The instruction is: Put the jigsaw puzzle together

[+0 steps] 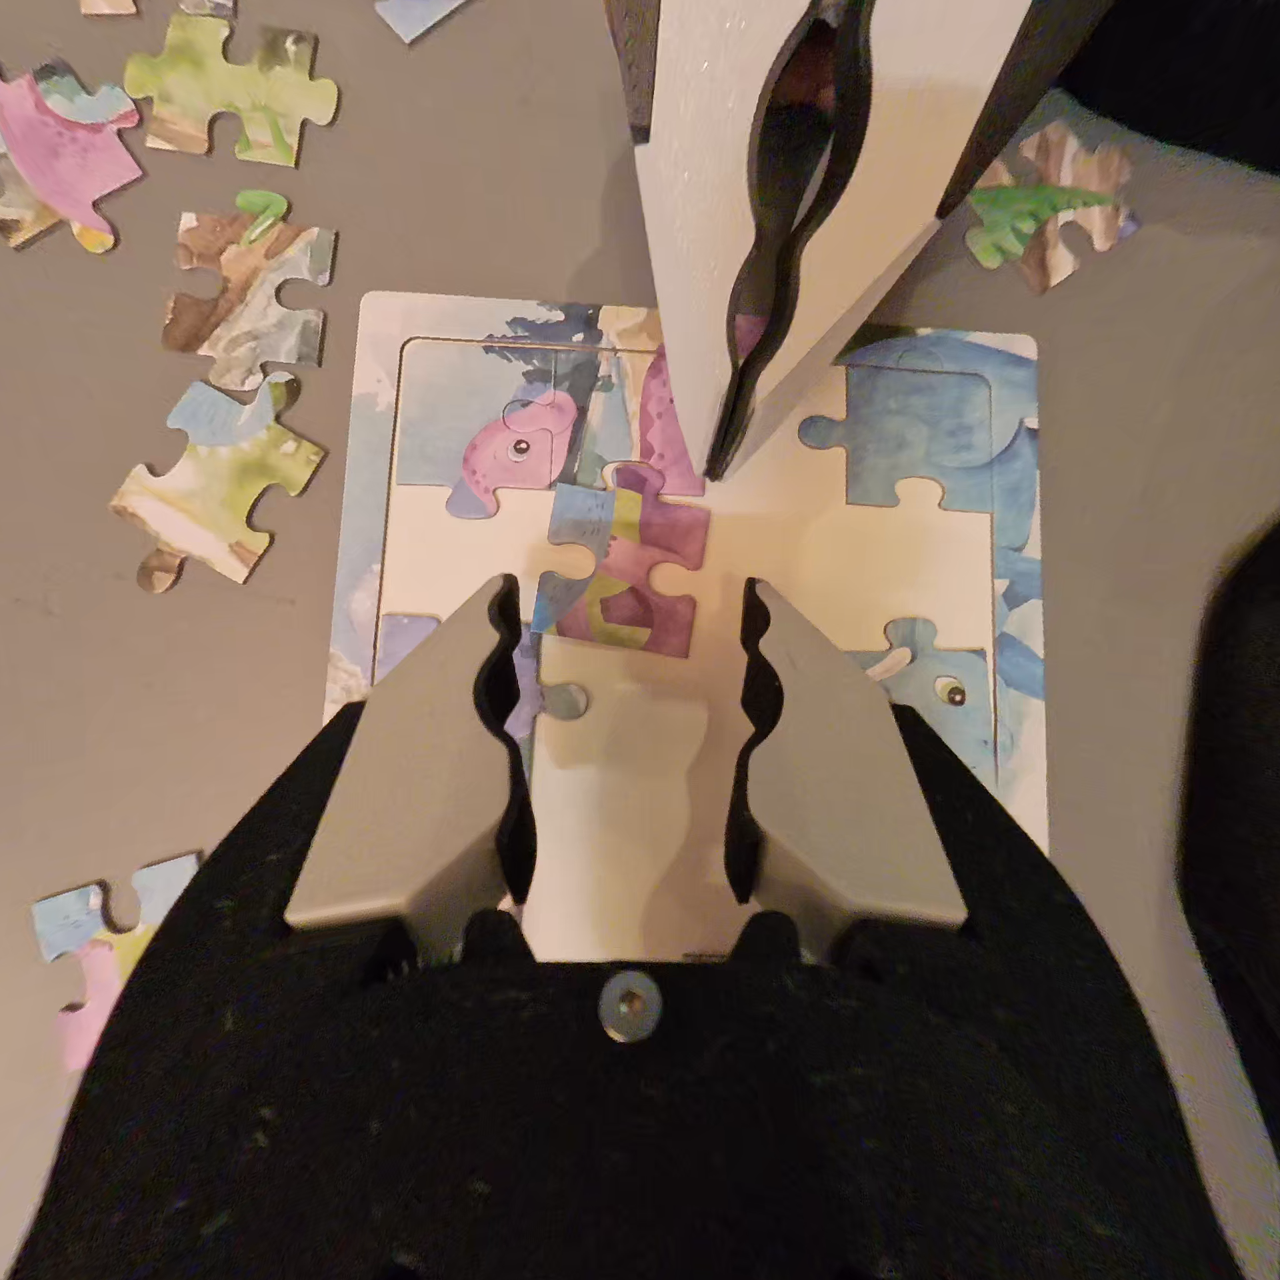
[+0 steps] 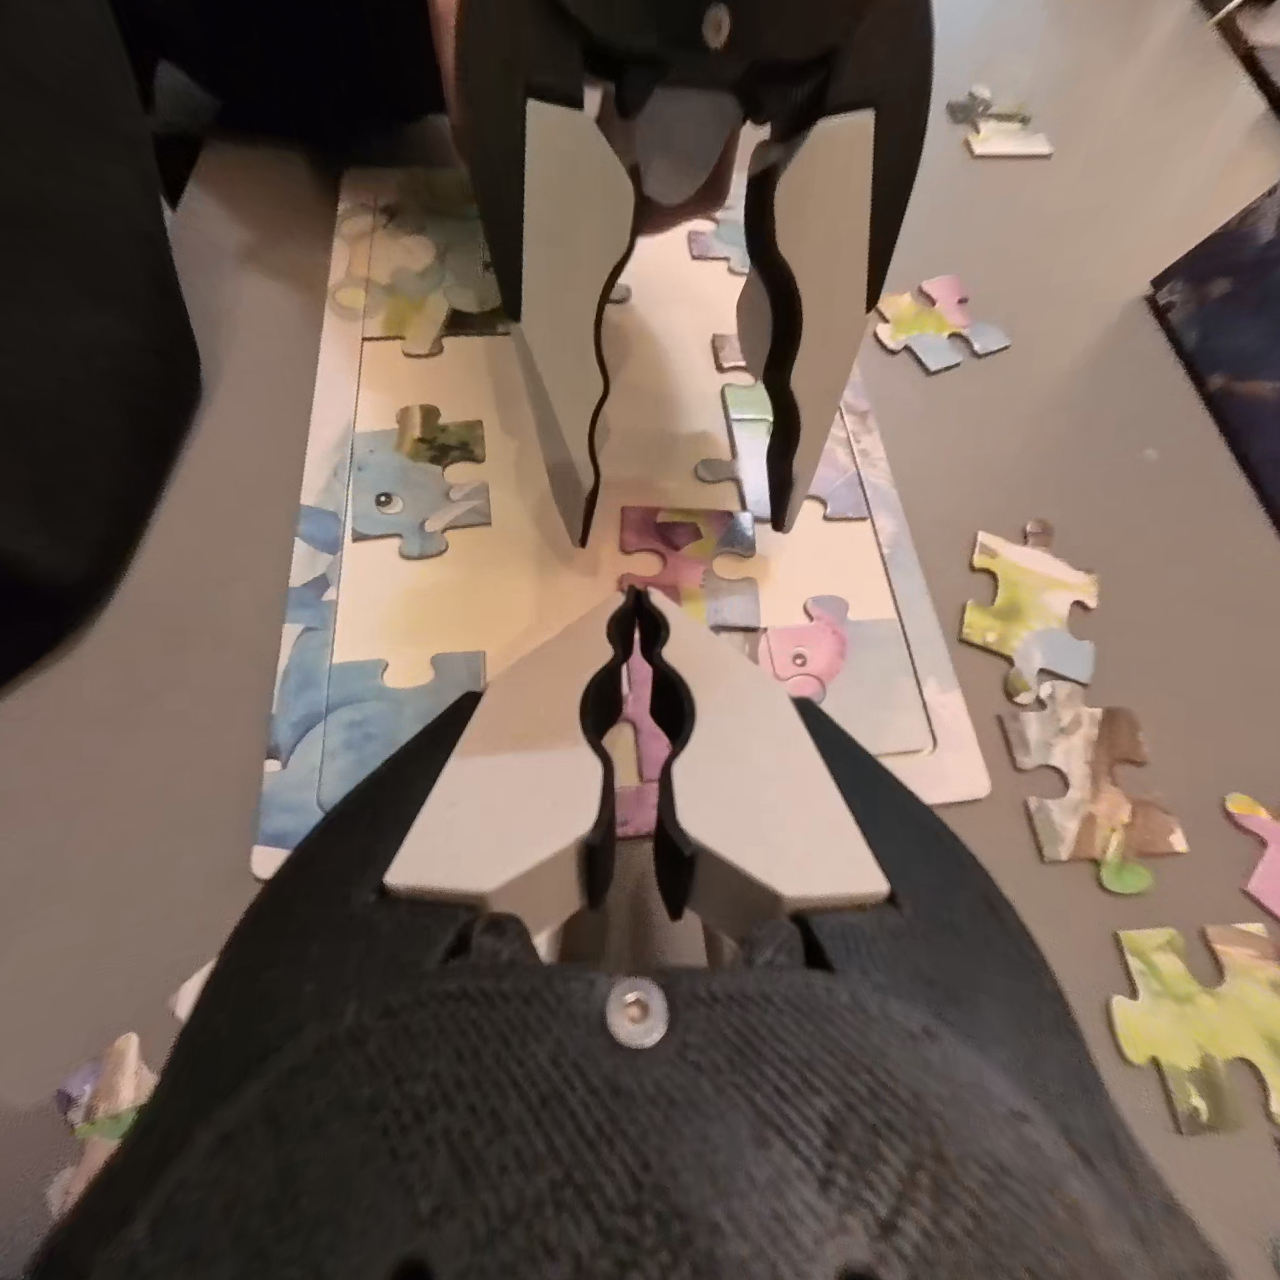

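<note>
Several pieces already sat in my puzzle tray (image 1: 1025,796): a pink dinosaur head piece (image 1: 485,443), blue pieces, and a purple middle piece (image 1: 627,561). My left gripper (image 1: 630,589) hovered spread wide above that piece. My right gripper (image 2: 634,592) was pressed together, tips at its edge, holding nothing.

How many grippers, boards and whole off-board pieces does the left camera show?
Grippers: 2, left gripper and right gripper
Board: 1
Whole off-board pieces: 3
Total: 6
</note>
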### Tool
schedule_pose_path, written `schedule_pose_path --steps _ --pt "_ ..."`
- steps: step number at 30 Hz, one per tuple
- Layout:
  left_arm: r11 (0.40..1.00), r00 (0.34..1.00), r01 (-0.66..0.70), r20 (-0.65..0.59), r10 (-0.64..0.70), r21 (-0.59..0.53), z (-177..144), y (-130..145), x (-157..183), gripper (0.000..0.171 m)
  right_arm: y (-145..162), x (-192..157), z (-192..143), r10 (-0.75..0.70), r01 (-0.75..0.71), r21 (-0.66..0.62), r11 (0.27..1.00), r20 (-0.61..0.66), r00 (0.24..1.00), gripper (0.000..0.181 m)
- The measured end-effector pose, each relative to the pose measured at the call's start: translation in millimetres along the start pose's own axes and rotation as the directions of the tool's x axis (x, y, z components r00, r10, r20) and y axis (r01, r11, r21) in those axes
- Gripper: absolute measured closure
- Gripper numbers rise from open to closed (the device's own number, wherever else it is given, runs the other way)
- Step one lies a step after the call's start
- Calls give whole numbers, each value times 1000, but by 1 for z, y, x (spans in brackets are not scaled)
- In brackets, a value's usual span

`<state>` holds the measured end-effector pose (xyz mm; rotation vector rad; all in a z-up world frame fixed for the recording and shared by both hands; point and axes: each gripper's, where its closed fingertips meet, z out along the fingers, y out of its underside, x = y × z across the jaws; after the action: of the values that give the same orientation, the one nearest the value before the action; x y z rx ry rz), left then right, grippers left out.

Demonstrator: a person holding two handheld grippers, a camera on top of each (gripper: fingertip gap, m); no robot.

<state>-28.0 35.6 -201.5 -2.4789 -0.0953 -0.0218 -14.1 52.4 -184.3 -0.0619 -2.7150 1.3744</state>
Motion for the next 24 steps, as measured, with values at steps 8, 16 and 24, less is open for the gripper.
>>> schedule_pose_path --steps 8,16,24 --pt "999 1000 -2 -5 2 -36 3 9 1 111 11 6 2 32 -33 -32 999 -12 999 181" --pt "1000 1000 13 -19 -14 -29 1 12 2 115 20 11 6 47 -49 -70 996 -30 998 181" --pt "1000 1000 2 0 -2 -27 2 12 1 116 20 13 6 45 -47 -67 997 -42 998 181"
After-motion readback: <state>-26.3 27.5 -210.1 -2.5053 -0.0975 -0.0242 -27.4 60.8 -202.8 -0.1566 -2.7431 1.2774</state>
